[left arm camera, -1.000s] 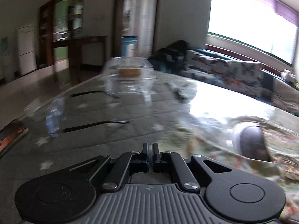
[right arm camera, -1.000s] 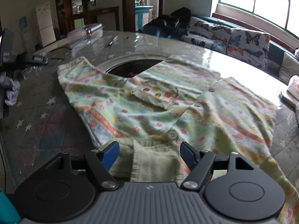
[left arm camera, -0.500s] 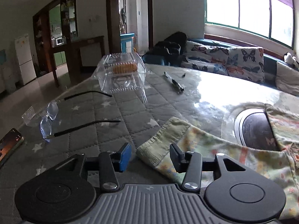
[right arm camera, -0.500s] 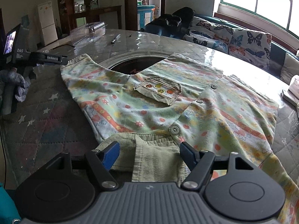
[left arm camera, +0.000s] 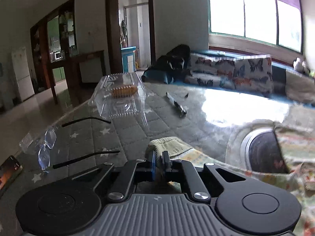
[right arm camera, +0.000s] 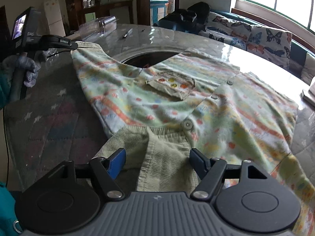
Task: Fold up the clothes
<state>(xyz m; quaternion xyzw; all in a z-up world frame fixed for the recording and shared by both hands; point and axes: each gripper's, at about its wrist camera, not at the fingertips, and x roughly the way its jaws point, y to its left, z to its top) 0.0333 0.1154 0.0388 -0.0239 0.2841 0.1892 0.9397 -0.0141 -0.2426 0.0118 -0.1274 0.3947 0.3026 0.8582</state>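
One quilted star-print table [left arm camera: 126, 135] stands before a butterfly-print sofa [left arm camera: 236, 72].

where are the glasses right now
In the left wrist view the glasses lie on the quilted table at the left, in front of the clear food box and just beyond a phone at the edge.

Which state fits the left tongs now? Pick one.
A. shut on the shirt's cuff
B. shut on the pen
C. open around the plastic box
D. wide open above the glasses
A: the left tongs are pinched on the ribbed cuff of the shirt.
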